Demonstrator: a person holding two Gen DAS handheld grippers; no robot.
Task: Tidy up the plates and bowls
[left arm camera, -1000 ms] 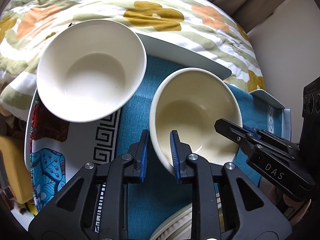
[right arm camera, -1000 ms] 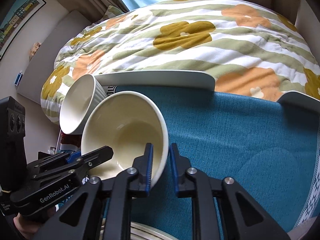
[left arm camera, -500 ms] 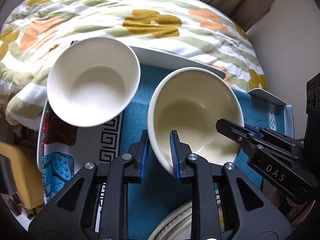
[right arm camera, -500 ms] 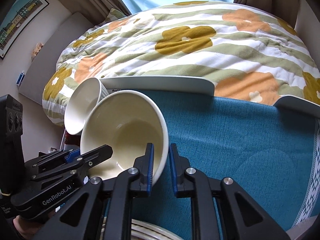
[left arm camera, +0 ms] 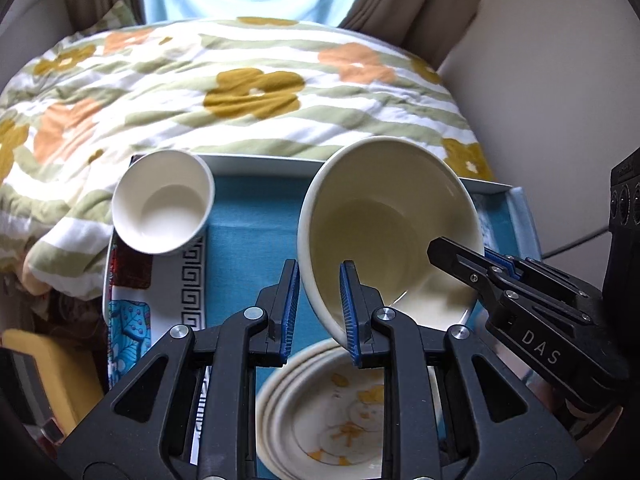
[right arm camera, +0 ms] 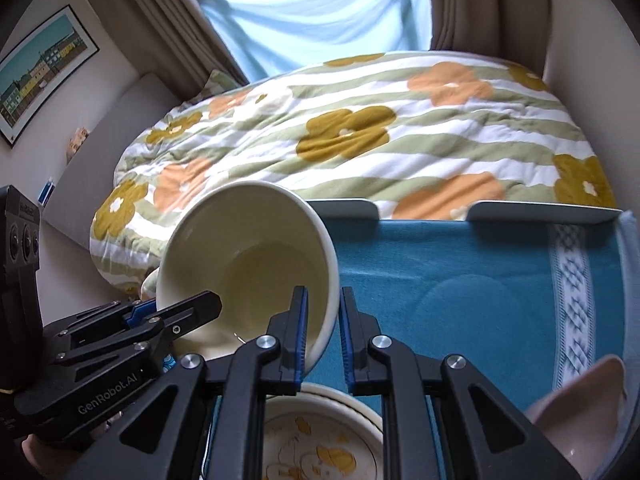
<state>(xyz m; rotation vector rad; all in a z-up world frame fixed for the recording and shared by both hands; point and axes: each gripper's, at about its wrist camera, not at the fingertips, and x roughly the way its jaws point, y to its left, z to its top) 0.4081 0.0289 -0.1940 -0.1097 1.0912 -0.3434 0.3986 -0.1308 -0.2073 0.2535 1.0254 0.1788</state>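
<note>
A cream bowl (left arm camera: 384,216) hangs lifted and tilted above the blue tray cloth, and it also shows in the right wrist view (right arm camera: 248,256). My left gripper (left arm camera: 318,308) is shut on its left rim. My right gripper (right arm camera: 323,336) is shut on its right rim, and it also shows in the left wrist view (left arm camera: 456,256). Below the bowl sits a stack of cream plates with a yellow print (left arm camera: 336,412), which also shows in the right wrist view (right arm camera: 320,444). A smaller white bowl (left arm camera: 162,200) stands on a patterned plate (left arm camera: 132,304) at the left.
The white tray (right arm camera: 344,205) with the blue cloth (right arm camera: 472,280) lies on a bed with a flowered quilt (right arm camera: 360,132). A pink bowl (right arm camera: 576,412) sits at the tray's right front. Wall, curtains and a window stand behind.
Both grippers have lifted the cream bowl and drawn it back toward me. The white bowl now looks smaller and farther, and the printed plate stack has come into view below.
</note>
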